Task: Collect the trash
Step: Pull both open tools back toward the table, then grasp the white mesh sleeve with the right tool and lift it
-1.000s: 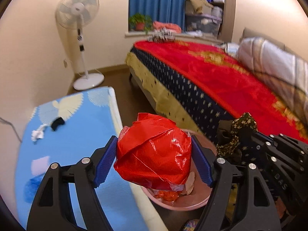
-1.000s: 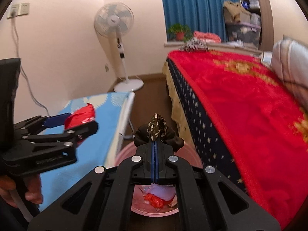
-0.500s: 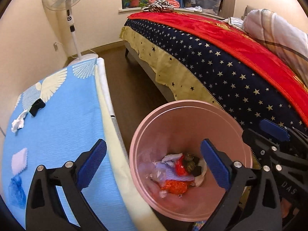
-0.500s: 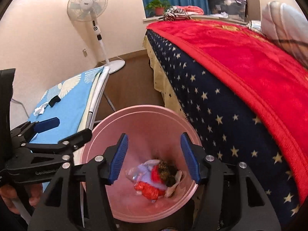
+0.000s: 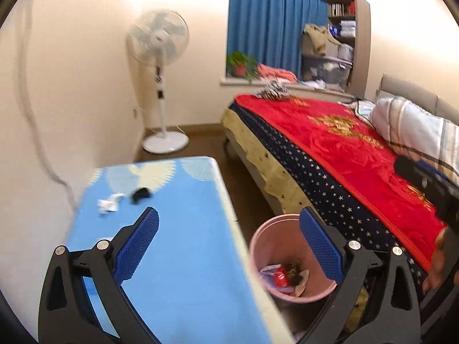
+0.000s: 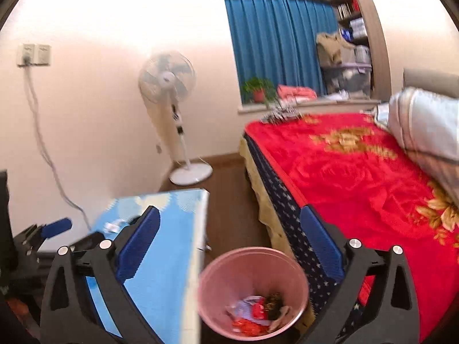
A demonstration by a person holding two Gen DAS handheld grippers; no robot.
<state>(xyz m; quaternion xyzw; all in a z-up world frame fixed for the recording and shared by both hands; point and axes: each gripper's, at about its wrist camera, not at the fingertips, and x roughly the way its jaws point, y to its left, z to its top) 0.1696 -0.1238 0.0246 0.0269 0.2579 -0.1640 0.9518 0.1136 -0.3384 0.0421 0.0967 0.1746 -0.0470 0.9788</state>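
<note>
A pink bin (image 5: pixel 254 253) (image 6: pixel 215 283) stands on the floor between the blue table and the bed. In it lie a red wrapper (image 5: pixel 279 276) (image 6: pixel 259 309), a dark patterned scrap (image 6: pixel 272 301) and pale bags. My left gripper (image 5: pixel 228 212) is open and empty, above the table's edge and the bin. My right gripper (image 6: pixel 229 209) hangs above the bin; its jaws are opening, with nothing between them. On the blue table (image 5: pixel 186 229) lie a crumpled white paper (image 5: pixel 109 203) and a small black piece (image 5: pixel 141 193).
A bed with a red blanket (image 5: pixel 344 149) runs along the right. A white standing fan (image 5: pixel 160 91) stands by the far wall. A white cord (image 6: pixel 43 149) hangs from a wall socket. A potted plant (image 5: pixel 239 64) sits on the window sill.
The left gripper let the red bag fall into the bin, and the right gripper opened and dropped the dark scrap there. Both grippers then rose and drew back from the bin.
</note>
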